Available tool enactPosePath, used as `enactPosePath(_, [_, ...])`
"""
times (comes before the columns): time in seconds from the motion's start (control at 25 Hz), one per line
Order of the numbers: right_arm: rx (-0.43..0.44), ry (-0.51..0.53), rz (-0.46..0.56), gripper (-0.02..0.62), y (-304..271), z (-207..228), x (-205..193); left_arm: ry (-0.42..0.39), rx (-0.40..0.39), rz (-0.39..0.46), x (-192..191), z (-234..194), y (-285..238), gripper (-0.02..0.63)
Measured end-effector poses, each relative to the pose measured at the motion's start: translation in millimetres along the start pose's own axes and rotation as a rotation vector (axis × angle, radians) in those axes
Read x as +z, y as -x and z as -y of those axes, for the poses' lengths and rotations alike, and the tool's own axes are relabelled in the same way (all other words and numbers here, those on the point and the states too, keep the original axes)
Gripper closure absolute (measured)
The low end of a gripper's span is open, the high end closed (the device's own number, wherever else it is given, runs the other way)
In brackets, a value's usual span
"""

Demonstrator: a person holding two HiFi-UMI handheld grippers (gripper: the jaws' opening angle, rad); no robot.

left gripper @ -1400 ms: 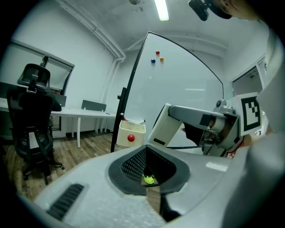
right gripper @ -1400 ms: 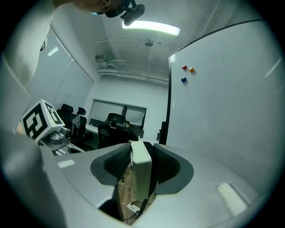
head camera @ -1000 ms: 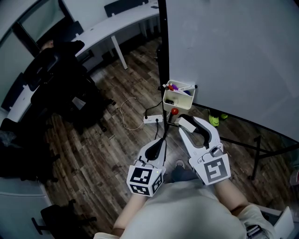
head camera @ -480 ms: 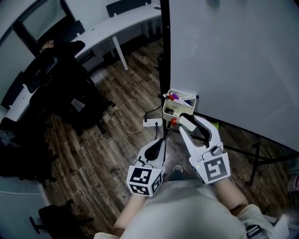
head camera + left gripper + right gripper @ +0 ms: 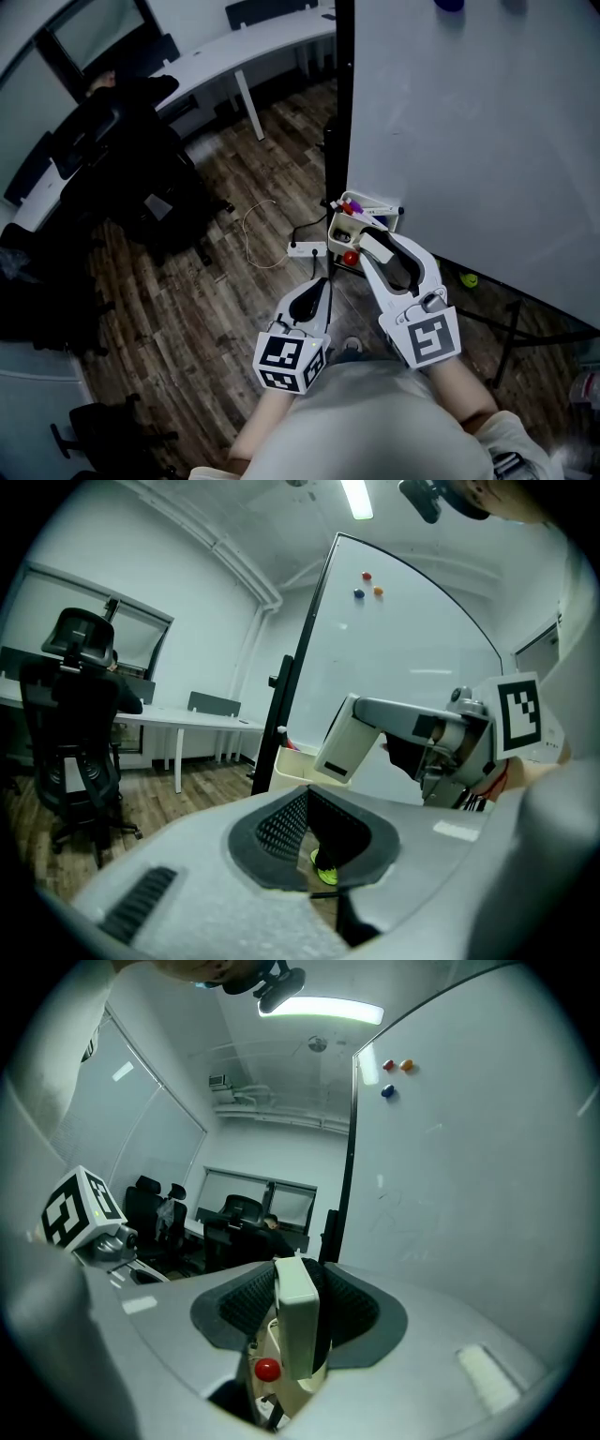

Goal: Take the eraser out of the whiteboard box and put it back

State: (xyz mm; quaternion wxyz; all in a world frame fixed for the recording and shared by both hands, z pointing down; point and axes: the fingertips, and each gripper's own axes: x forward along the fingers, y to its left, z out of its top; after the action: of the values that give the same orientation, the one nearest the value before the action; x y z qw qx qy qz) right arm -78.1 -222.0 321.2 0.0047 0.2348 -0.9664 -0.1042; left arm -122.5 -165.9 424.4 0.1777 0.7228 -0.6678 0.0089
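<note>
In the head view, the whiteboard (image 5: 469,141) stood on my right with the whiteboard box (image 5: 344,217) fixed at its lower left corner, above the wooden floor (image 5: 216,244). My right tool (image 5: 382,253) was clamped on the eraser (image 5: 375,247), a pale block held across the jaws. The eraser's far end reached the near rim of the box. I could not tell from there whether the two touched. A small red ball (image 5: 350,258) showed just left of the eraser, at the box's near side. My left tool (image 5: 319,289) hung lower and to the left, apart from the box, its jaws drawn together on nothing.

In the left gripper view, the left tool (image 5: 335,904) had its jaws closed, and only a slit of floor with something bright green (image 5: 323,872) showed through the hollow of the pads. Beyond them the right tool (image 5: 370,731) held the eraser (image 5: 345,741) tilted, just above and right of the box (image 5: 292,761).

In the right gripper view, the eraser (image 5: 298,1316) stood upright, gripped between the dark pads of the right tool (image 5: 300,1335). The cream box (image 5: 292,1393) lay directly below it, and the red ball (image 5: 267,1370) sat just left of the eraser's lower end. The left tool's marker cube (image 5: 80,1208) showed at far left.
</note>
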Motion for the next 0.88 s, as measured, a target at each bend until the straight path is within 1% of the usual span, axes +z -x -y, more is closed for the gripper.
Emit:
enactPosePath(0.44, [0.043,0.004,-0.024,0.425,-15.7,12.5,-19.5,0.019,0.04,0.009,2.4,-7.8,-18.8,0.604])
enactPosePath(0.88, [0.094,-0.007,-0.095,0.425,-20.9,16.7,-54.3,0.031,0.063,0.004,1.0,-9.1,-34.0,0.604])
